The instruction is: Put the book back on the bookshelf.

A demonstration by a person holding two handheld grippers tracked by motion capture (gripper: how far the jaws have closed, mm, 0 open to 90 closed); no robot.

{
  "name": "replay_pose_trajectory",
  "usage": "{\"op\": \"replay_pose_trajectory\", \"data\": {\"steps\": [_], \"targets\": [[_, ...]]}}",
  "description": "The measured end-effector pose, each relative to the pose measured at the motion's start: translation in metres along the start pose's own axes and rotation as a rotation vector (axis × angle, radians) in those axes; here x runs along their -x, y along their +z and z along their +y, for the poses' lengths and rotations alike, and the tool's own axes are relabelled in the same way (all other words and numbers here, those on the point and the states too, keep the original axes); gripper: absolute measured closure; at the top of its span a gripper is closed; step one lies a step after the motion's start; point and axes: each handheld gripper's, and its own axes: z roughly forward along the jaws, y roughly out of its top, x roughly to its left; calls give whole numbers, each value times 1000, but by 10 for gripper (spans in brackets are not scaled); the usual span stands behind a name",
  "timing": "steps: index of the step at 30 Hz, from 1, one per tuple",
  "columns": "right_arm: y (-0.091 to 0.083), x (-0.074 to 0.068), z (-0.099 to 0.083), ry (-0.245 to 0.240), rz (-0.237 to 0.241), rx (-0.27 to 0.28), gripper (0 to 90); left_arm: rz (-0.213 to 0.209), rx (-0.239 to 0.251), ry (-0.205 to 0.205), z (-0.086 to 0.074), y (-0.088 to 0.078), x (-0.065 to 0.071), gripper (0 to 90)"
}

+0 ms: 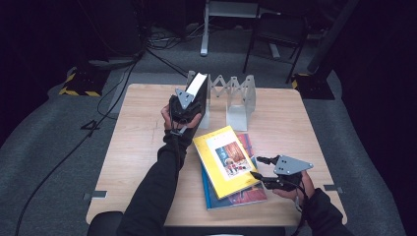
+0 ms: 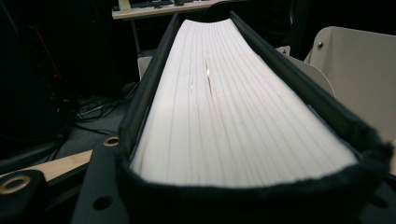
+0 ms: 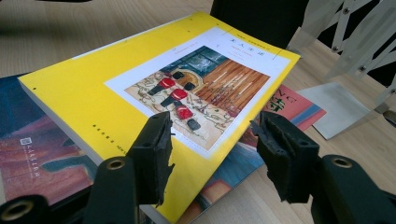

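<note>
L claw (image 1: 187, 104) clamped on thick black book (image 1: 196, 91), upright at rack (image 1: 241, 96) left end, not yet slotted. R claw (image 1: 259, 167) apart, over yellow book (image 1: 226, 160) stacked on worktop (image 1: 142, 147). 2+ books left.

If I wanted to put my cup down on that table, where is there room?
The left side of the wooden table is bare, from its edge to the sleeve. The far right corner, beside the folding book rack, is free too. The middle is crowded: the yellow book lies on a blue book, with the right gripper open at its edge. The left gripper holds a thick black book at the rack.
</note>
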Motion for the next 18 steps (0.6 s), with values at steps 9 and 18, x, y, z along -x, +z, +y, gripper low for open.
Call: {"op": "replay_pose_trajectory", "data": {"steps": [9, 18], "targets": [[0, -1, 0, -5, 2, -11, 444, -50, 10, -28, -8, -18, -8, 422], [2, -1, -1, -12, 10, -23, 441, -121, -64, 72, -40, -28, -12, 441]]}}
